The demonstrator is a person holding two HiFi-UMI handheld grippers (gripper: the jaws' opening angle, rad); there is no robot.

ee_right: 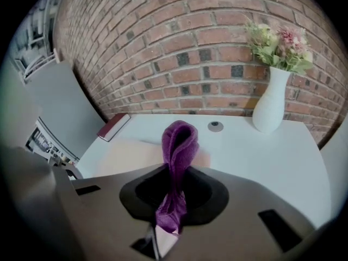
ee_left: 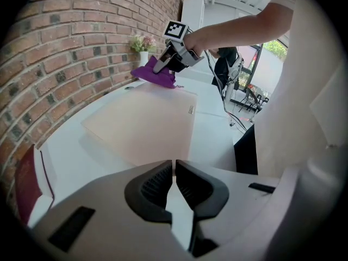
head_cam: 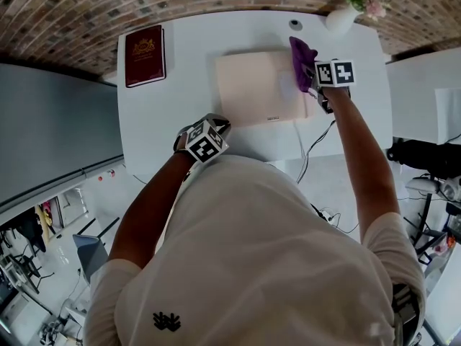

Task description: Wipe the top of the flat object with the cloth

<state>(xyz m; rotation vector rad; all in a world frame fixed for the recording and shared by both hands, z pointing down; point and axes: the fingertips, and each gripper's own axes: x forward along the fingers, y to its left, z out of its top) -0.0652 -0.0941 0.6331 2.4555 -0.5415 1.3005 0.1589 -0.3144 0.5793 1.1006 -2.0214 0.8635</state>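
A flat beige board [head_cam: 259, 87] lies on the white table [head_cam: 180, 135]; it also shows as a pale slab [ee_left: 144, 121] in the left gripper view. My right gripper [head_cam: 311, 78] is shut on a purple cloth [head_cam: 301, 60], which rests at the board's far right corner. The cloth [ee_right: 176, 162] stands folded between the right jaws, and it shows as a purple bunch [ee_left: 155, 74] under the right gripper [ee_left: 171, 58] in the left gripper view. My left gripper [ee_left: 174, 173] is shut with nothing in it, near the table's front edge [head_cam: 209, 132].
A dark red book [head_cam: 145, 55] lies at the table's far left. A white vase with flowers [ee_right: 272, 86] and a small round grommet [ee_right: 215, 126] sit by the brick wall. A cable [head_cam: 306, 153] hangs off the front edge.
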